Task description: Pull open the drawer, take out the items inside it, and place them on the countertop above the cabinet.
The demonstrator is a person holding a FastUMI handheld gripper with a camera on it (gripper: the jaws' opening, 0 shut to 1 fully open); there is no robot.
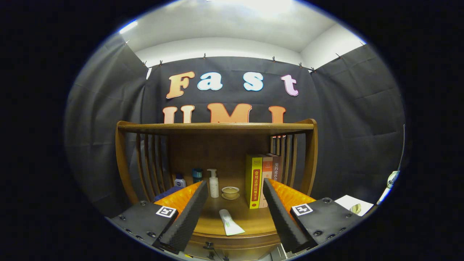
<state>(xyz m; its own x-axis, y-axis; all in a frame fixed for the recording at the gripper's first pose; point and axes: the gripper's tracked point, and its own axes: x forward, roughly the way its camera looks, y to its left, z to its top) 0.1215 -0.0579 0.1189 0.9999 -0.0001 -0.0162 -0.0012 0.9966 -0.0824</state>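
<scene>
My gripper [235, 183] is open, with nothing between its fingers, and is held level in front of a wooden cabinet. The countertop [250, 217] lies between and just beyond the fingers. On it, near the front edge, a white tube [230, 223] lies flat. Below the countertop's edge I see the drawer front [235, 246] with a small dark knob [209, 245], low between the fingers' bases. The drawer looks shut and its inside is hidden.
At the back of the countertop stand a white pump bottle [214, 184], a small cup on a saucer [230, 192], upright books [255, 185], and two small bottles [180, 180] at the left. A wooden shelf [217, 127] on slatted sides roofs it. White paper [353, 203] lies to the right.
</scene>
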